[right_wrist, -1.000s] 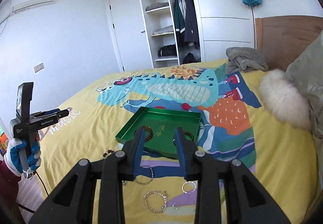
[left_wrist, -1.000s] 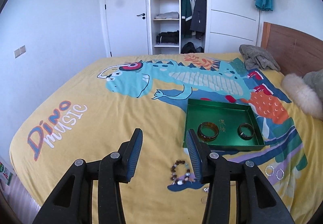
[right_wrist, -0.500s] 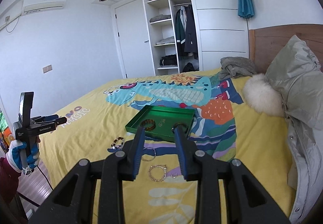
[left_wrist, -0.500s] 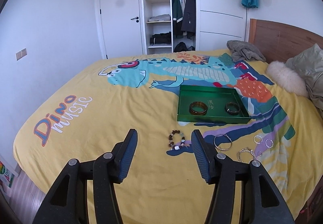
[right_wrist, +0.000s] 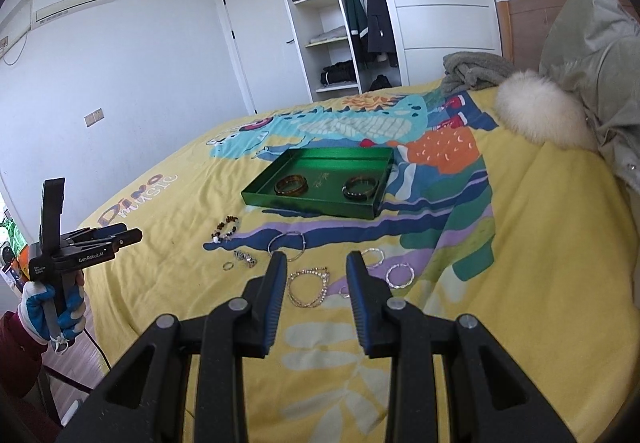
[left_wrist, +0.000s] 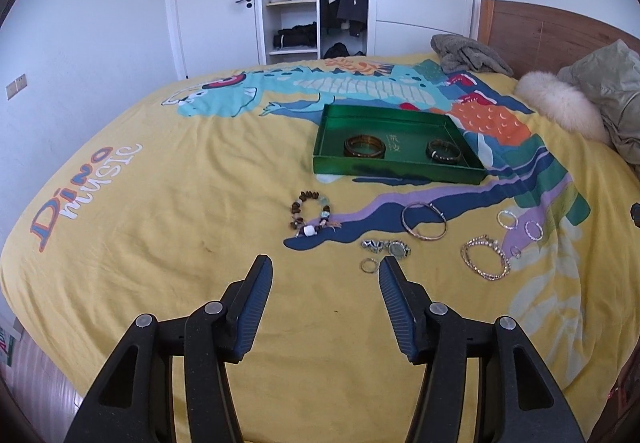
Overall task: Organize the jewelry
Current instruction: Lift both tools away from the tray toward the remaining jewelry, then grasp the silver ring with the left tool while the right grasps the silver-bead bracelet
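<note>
holding two bangles (left_wrist: 365, 146), green tray (left_wrist: 334, 165) on bed; both claws (left_wrist: 325, 275) (right_wrist: 316, 263) apart, empty.

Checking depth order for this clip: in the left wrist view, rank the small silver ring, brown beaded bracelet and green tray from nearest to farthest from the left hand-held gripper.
1. Small silver ring, just ahead of its right finger.
2. Brown beaded bracelet, farther ahead, centre.
3. Green tray, farthest, toward the headboard.
</note>
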The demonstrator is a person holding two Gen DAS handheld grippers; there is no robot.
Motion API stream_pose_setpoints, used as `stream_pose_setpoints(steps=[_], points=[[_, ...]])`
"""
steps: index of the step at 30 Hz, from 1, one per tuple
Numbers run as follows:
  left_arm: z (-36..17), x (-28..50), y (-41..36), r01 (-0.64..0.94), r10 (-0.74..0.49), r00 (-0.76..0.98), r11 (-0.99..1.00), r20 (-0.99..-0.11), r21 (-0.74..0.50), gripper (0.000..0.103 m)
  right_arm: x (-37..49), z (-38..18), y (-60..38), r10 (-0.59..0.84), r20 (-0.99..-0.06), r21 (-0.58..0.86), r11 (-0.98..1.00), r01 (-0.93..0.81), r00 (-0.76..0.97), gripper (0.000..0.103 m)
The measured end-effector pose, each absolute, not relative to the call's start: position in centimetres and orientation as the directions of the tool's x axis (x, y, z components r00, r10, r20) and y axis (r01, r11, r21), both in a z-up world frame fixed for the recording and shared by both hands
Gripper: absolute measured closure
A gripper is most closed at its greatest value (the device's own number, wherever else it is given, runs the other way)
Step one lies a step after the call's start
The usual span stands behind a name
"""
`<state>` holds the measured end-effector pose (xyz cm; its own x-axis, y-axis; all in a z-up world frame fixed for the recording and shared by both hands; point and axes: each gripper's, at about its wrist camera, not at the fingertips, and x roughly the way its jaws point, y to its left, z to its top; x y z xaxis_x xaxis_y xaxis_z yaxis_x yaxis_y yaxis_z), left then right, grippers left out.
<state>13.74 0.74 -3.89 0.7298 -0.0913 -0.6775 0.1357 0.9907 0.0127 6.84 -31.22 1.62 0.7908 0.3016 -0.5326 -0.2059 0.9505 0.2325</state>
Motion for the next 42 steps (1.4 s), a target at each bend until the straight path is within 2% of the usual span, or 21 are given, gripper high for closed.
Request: stream_pose_setpoints(steps=[13,28,32,42], points=[[-10.6,18.6,-2.4,0.21,-0.135,0.649,0.978,-0.749,0.005,0.048,13.7,-6.5,-29.0,0.393,-0.628,0.299,0.919,-0.259,0.671,0.073],[-14.9,22.8,-3.2,0.211,-0.134,0.592,0.978,-0.795,-0.008,0.048,21.8,-12.7,-25.1,0.35,-0.746,0.203,0.93,-0.307,0.566,0.073],[-15.4,23.5,-3.5,0.217,-0.135,0.587,0.976,-0.798,-0.005,0.048,22.5,-13.4,-24.8,0.339,-0.765,0.181,0.929,-0.322,0.548,0.068],[-16.2,23.8,-4.5,0.261,-0.159,0.572,0.965,-0.804,-0.005,0.069,22.6,-14.3,-24.0,0.361,-0.78,0.184,0.913,-0.364,0.511,0.068]])
